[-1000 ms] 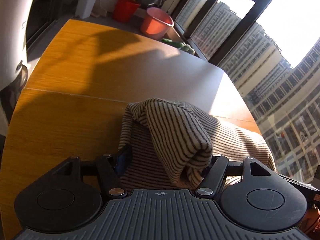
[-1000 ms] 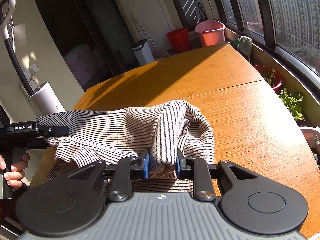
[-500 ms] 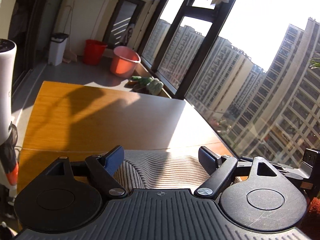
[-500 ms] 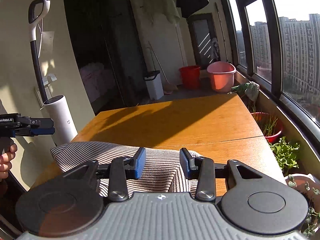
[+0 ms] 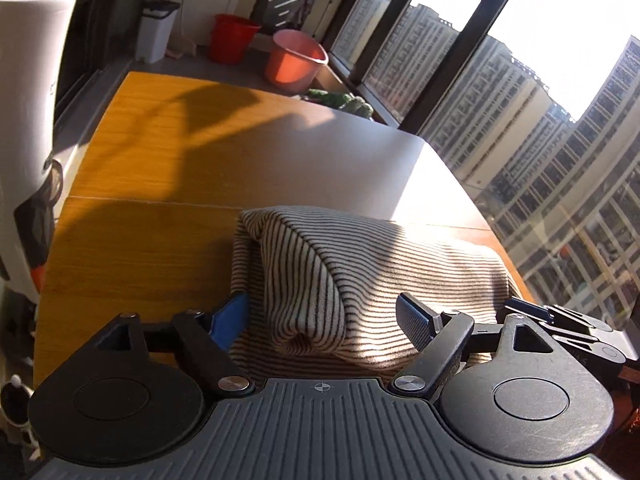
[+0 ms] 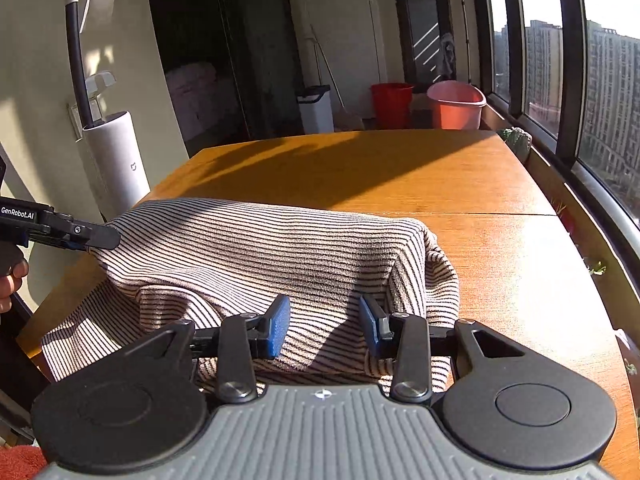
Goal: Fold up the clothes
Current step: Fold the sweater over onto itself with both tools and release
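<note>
A cream and black striped garment [image 5: 360,276] lies folded in a soft heap on the wooden table [image 5: 152,184]. My left gripper [image 5: 322,318] is open, its blue pads on either side of a rolled fold at the garment's near edge. In the right wrist view the garment [image 6: 260,256] spans the table's near part. My right gripper [image 6: 324,328] is open just above the garment's near edge. The left gripper [image 6: 80,234] shows at the garment's left end in that view.
A white cylinder-shaped appliance [image 6: 116,156] stands by the table's left side. A red bucket [image 6: 390,104], a pink bucket [image 6: 456,106] and a white bin [image 6: 316,108] stand on the floor beyond the table. Windows [image 6: 600,80] run along the right.
Both grippers were shut on the garment a second ago and have opened. They lifted off it, then came back down close to its near edge.
</note>
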Available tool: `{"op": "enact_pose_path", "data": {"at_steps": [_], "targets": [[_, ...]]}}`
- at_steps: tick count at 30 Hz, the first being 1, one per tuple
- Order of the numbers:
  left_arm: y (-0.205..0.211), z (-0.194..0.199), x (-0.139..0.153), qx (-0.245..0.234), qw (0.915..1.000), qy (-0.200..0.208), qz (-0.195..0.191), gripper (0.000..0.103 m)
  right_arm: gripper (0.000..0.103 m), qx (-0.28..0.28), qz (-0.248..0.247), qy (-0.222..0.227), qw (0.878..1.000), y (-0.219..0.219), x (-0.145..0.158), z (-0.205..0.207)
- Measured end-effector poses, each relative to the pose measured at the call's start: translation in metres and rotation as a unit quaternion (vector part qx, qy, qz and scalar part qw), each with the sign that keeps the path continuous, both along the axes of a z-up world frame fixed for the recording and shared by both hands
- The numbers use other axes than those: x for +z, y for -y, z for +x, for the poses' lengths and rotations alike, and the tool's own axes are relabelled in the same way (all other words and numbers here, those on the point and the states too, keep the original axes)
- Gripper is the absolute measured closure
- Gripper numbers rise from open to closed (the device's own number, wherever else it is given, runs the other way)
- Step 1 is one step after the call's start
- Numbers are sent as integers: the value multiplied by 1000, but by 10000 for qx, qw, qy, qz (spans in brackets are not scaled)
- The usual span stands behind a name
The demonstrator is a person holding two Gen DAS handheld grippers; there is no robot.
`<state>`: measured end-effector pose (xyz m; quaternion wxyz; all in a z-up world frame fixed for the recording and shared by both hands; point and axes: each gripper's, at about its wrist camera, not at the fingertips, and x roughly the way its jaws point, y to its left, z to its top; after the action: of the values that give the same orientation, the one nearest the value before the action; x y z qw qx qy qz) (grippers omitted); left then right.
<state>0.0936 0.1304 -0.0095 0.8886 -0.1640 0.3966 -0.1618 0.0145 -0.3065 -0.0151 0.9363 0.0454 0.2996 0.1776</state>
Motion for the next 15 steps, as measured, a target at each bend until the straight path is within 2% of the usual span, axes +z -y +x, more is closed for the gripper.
{"op": "enact_pose_path", "data": {"at_steps": [1,2,3,6,11,13,15], "targets": [[-2,-1,0,44,10000,-28,-65,13,52,-158,88,122,9998,4,5,-2],[-2,2,-1,79,9999,-69,-120,12,34,-317,175,244,9990,9,9,-4],[-1,9,-5,97,9997,-137,-152,12,20,-486,181,291,9982,14,11,-4],[3,20,-15,64,9991,-350,-222,12,20,-704,315,27,9970,28,6,5],[17,31,-32,-123,9982,-559,-192,11,20,-586,985,-708,9909,35,-22,20],[21,33,-32,-184,9986,-483,-98,11,20,-468,955,-683,9920,29,-27,22],[23,38,-33,-219,9988,-429,-52,20,28,-349,682,-642,9950,18,-29,27]]}}
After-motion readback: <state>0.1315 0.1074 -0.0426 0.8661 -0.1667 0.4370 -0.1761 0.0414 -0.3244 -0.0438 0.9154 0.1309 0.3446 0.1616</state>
